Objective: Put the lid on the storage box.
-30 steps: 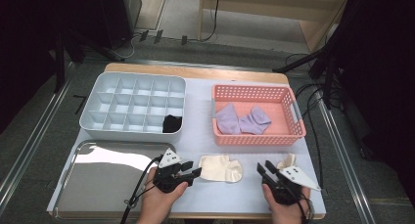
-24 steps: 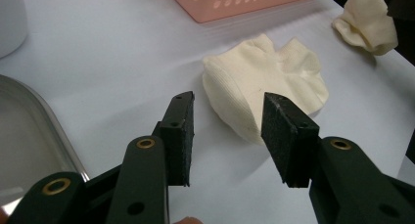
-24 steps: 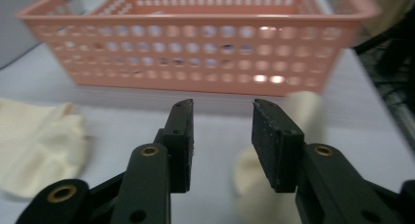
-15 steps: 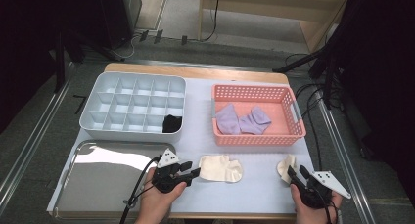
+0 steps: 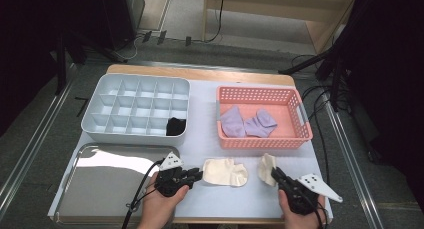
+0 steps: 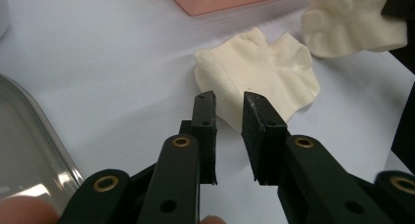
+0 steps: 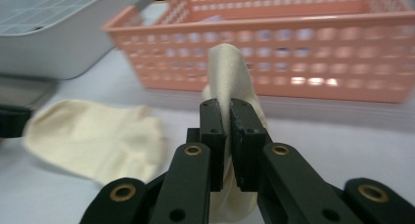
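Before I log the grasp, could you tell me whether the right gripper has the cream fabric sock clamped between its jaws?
Yes, the right gripper view shows the right gripper pinching the cream fabric sock, whose fabric rises between its closed black jaws.

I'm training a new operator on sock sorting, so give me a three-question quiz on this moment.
1. True or false: the right gripper is shut on a cream sock.
2. How many purple socks lie in the pink basket?
3. What sits in the grey divided tray? A) a black sock B) a cream sock C) a spoon

Key: 1 true; 2 two; 3 A, the black sock.
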{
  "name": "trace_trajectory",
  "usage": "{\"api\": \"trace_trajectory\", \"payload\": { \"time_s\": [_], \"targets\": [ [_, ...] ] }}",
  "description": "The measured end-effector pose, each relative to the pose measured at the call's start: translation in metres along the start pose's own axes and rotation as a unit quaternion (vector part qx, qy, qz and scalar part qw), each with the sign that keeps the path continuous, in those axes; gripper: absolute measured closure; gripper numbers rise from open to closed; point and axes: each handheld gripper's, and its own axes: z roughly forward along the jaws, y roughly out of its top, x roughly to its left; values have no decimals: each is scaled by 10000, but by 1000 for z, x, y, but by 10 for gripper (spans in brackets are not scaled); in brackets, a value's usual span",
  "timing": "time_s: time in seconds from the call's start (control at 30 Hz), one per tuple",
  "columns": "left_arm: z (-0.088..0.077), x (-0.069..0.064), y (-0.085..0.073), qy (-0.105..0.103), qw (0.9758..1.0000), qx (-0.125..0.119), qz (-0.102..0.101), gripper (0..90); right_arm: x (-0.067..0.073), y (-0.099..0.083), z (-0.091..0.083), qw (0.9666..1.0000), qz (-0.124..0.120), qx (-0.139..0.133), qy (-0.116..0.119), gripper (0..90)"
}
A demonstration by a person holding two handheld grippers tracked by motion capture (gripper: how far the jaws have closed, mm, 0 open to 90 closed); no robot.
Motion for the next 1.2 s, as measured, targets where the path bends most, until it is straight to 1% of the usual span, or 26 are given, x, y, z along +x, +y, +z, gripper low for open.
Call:
{"api": "trace_trajectory", "payload": {
  "time_s": [0.03,0.07,0.1,0.17,0.23,0.3,0.33,0.4,0.43,0.47,0.5,0.53,0.6,0.63,0.67,0.7,0.73,0.77,0.87,0.9,0.93,0.97,1.0,1.07,1.13,1.2],
  "targets": [
    [0,0,0,0,10000,0,0,760,0,0,0,10000,0,0,0,853],
    [0,0,0,-7,10000,1,-4,760,8,-1,3,9999,-38,-3,123,852],
    [1,0,0,-29,10000,-2,-7,766,27,-2,8,9990,-97,88,416,852],
    [1,0,0,-35,10000,5,5,772,34,-2,10,9987,-167,81,485,851],
    [1,0,-1,-26,10000,36,6,773,52,-3,14,9970,-322,151,694,850],
    [1,-1,-1,-13,10000,48,-9,779,69,-7,22,9942,-299,282,995,843],
    [1,-1,-1,-13,10000,48,-9,779,69,-7,22,9942,-299,282,995,843],
    [1,-1,-1,-23,10000,52,0,779,81,-12,32,9859,-377,400,1582,700],
    [1,-1,-1,-30,10000,46,-3,779,81,-12,32,9859,-377,400,1582,700],
    [1,0,-1,-31,10000,47,11,780,84,-12,34,9840,-500,438,1655,655],
    [0,0,-1,-39,10000,41,8,780,83,-12,33,9859,-571,353,1533,633],
    [0,0,-1,-28,10000,45,23,782,79,-10,32,9875,-451,277,1483,618],
    [-1,1,-1,-18,10000,50,6,783,64,-7,28,9926,-195,138,1192,618],
    [-1,2,-1,-8,10000,46,-17,785,50,-8,25,9949,94,124,997,626],
    [-1,2,-1,-8,10000,46,-17,785,50,-8,25,9949,94,124,997,626],
    [0,2,-1,-44,10000,31,-35,784,39,-12,25,9952,174,202,945,625],
    [0,2,-1,-44,10000,31,-35,784,39,-12,25,9952,174,202,945,625],
    [0,2,-1,-47,10000,33,-39,785,37,-16,27,9956,76,360,860,625],
    [0,1,-1,-51,10000,27,-43,783,36,-19,31,9958,37,435,805,618],
    [0,1,-1,-75,10000,21,-37,754,35,-21,36,9970,19,519,578,604],
    [0,0,-1,-121,9999,8,-44,754,35,-21,36,9970,19,519,578,604],
    [0,0,-1,-110,9999,-46,-54,710,33,-22,39,9974,48,539,482,603],
    [-1,-1,-1,-133,9998,-147,-65,622,29,-23,45,9973,149,628,346,600],
    [-1,-3,0,-120,9996,-269,24,602,29,-24,50,9963,-38,843,159,596],
    [0,-5,1,-149,9995,-260,25,590,30,-24,53,9954,-146,933,136,600],
    [4,-6,2,-195,9997,-122,29,567,32,-25,56,9949,-166,967,216,636]
  ]
}}
